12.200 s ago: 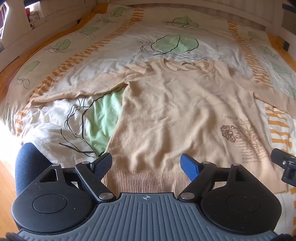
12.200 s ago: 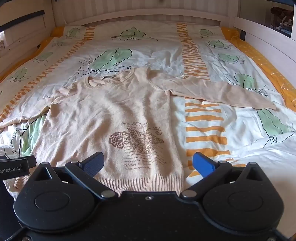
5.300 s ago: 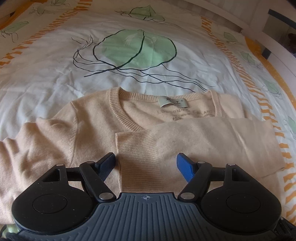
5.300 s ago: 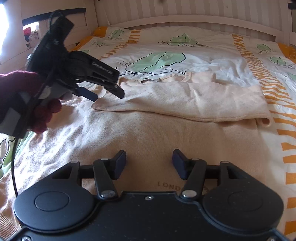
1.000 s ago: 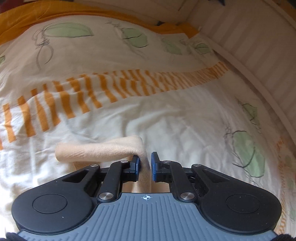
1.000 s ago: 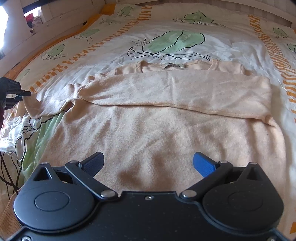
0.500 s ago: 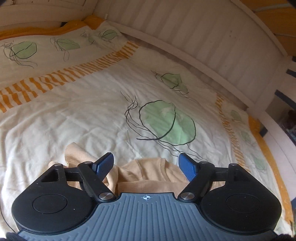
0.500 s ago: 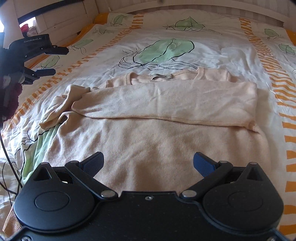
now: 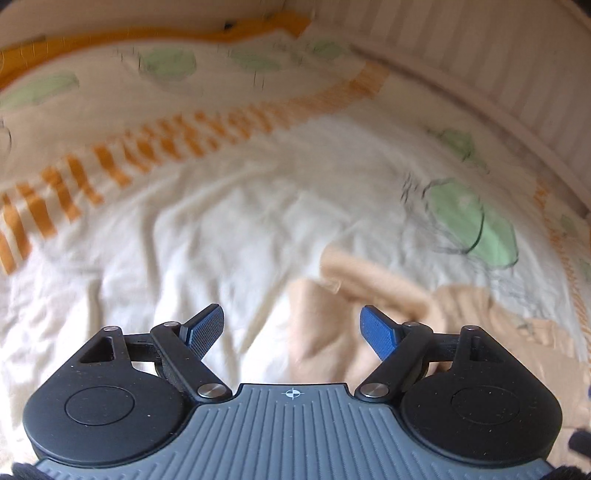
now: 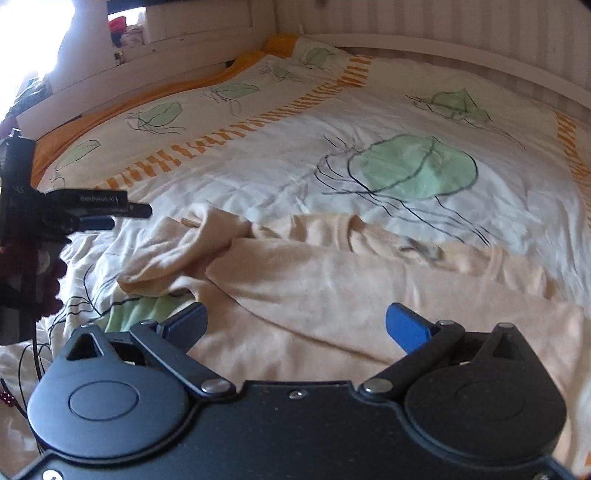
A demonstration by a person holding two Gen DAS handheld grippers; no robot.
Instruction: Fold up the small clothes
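A beige sweater lies flat on the bed, one sleeve folded across its chest. Its other sleeve lies bunched at the left shoulder and also shows in the left wrist view. My left gripper is open and empty, held above the bedding just left of that bunched sleeve. It also shows from the side in the right wrist view. My right gripper is open and empty, hovering over the sweater's body near the folded sleeve.
The bed cover is white with green leaf prints and orange striped bands. A slatted headboard runs along the far side and a wooden side rail along the left. A cable hangs below the left hand.
The left gripper had been shut on the sleeve cuff a second ago; it has opened, dropped the sleeve in a bunch and swung left. The right gripper has turned left toward the bunched sleeve.
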